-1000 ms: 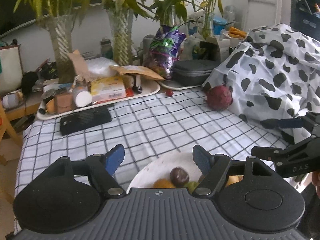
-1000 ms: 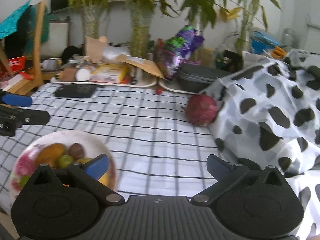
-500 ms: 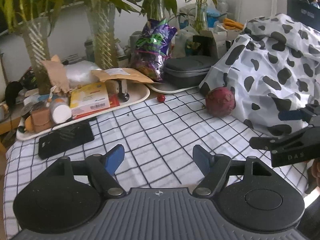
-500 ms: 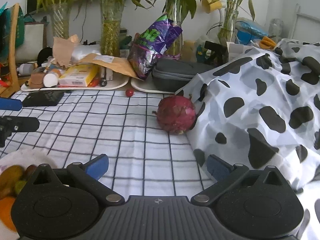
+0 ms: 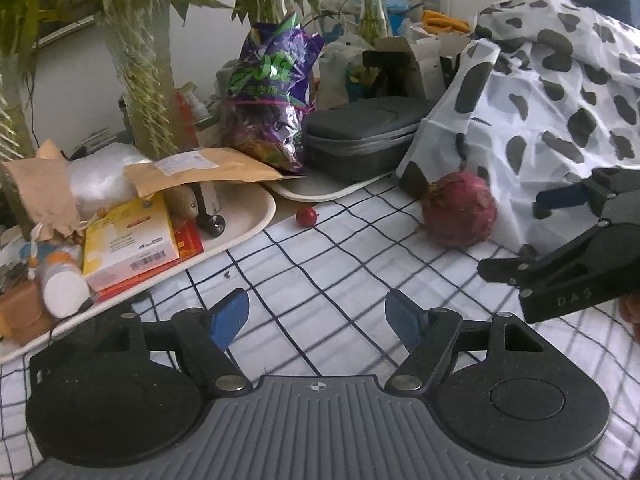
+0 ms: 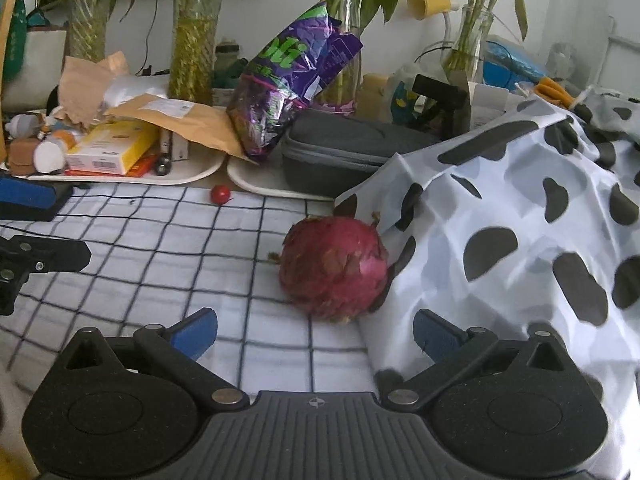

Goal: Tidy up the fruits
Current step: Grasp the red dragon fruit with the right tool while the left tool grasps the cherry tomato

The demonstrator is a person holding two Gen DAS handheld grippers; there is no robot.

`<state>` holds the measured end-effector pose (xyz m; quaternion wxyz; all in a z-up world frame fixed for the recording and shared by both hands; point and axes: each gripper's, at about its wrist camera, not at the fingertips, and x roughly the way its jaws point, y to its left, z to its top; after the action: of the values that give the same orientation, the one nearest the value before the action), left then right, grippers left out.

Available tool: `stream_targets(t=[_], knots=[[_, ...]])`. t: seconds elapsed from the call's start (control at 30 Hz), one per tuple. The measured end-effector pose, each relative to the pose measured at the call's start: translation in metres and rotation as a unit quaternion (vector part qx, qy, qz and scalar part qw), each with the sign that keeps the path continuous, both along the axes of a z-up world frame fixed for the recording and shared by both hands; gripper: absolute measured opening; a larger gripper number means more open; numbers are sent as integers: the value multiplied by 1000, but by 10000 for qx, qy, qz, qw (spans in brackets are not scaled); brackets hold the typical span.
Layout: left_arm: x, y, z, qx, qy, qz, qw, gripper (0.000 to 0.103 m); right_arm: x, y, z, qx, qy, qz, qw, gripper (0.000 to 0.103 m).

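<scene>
A red dragon fruit [image 6: 334,266] lies on the checked tablecloth, touching the cow-print cloth [image 6: 520,220]. It also shows in the left wrist view [image 5: 458,209]. A small red cherry tomato [image 6: 220,193] lies by the white trays; it also shows in the left wrist view [image 5: 306,216]. My right gripper [image 6: 316,334] is open and empty, just short of the dragon fruit. My left gripper [image 5: 318,316] is open and empty over the cloth, well short of the tomato. The fruit plate is out of view.
Two white trays [image 5: 256,216] at the back hold boxes, an envelope and bottles. A purple snack bag [image 6: 288,84], a grey case [image 6: 352,148] and glass vases with plants [image 6: 192,52] stand behind. The cow-print cloth covers the right side.
Both grippers have moved forward away from the fruit plate, which has left view. The dragon fruit and tomato are now much closer. Both stay open.
</scene>
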<state>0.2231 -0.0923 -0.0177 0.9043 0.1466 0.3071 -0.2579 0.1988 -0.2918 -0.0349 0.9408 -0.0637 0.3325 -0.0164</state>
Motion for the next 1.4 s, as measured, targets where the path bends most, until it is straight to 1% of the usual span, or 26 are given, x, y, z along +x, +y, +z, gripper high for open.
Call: stream_targets(t=[0.13,0.2,0.27,0.5,0.7,0.77,0.83,1.07,1.17,1.4], knots=[[22,2,-11,-45,145,68,9999,74,19,-2,-7,-237,-43,55,9997,103],[30,2,-17,0,183,94,9998,74,27,-2,-11,-313,-61,83,9995,103],[36,3,-21,48,192,106,9997,74,35,0,-14,-411,-99,157,9990,103],[51,6,-28,-12,243,122,9996,74,54,11,-25,-851,-177,502,9950,102],[57,2,-30,-30,254,54,9997,74,65,10,-31,-1046,-127,479,9933,91],[58,0,-31,-8,225,42,9997,74,68,8,-35,-1136,-36,449,9925,84],[59,-1,-30,-18,221,30,9997,74,69,6,-39,-1228,-7,436,9915,82],[66,-7,-33,-106,199,-61,9997,74,72,6,-39,-1233,13,482,9912,77],[73,-11,-34,-172,212,-117,9996,74,74,2,-35,-1082,81,469,9930,76],[89,-29,-34,-208,-16,-338,9992,73,69,-7,-27,-805,11,515,9954,73]])
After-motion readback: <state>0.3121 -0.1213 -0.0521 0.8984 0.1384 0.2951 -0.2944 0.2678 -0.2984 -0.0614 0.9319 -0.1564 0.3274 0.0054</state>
